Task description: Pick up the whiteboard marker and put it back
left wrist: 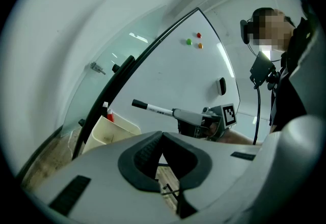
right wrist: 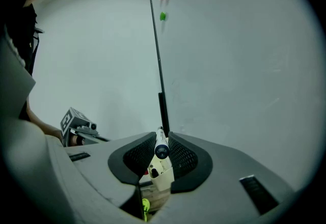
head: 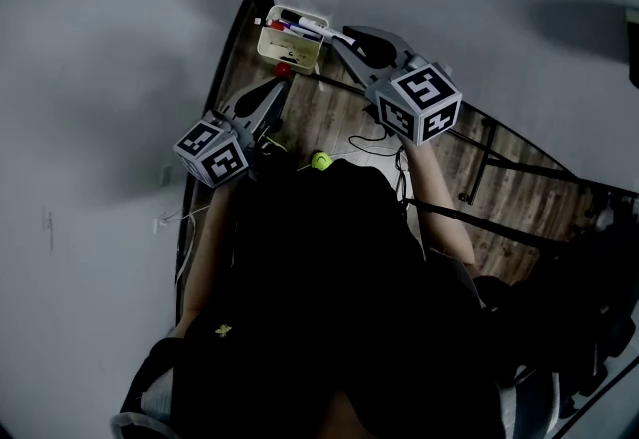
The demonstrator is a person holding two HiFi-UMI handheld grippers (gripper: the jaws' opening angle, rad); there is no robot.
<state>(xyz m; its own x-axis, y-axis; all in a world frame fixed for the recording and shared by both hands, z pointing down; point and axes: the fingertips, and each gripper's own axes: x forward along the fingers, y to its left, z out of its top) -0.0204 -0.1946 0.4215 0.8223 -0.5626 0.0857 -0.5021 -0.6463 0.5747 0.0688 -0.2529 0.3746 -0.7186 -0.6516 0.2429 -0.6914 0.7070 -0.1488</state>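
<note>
White barrel, black cap on the whiteboard marker (right wrist: 161,147). Grey shells with black ribbed pads on the right gripper (right wrist: 162,139) and left gripper (left wrist: 162,136), and black-and-white square markers on each cube (head: 424,100). Cream tray (head: 290,53), with red and perhaps purple caps inside, dim in the head view. Red, orange and green magnets (left wrist: 189,42) on the white whiteboard (left wrist: 168,75). Yellow-green ball (head: 320,161) on a brown wood-grain floor (head: 319,113).

Marker (head: 316,28) above box (head: 284,52), beside whiteboard (right wrist: 229,65)
</note>
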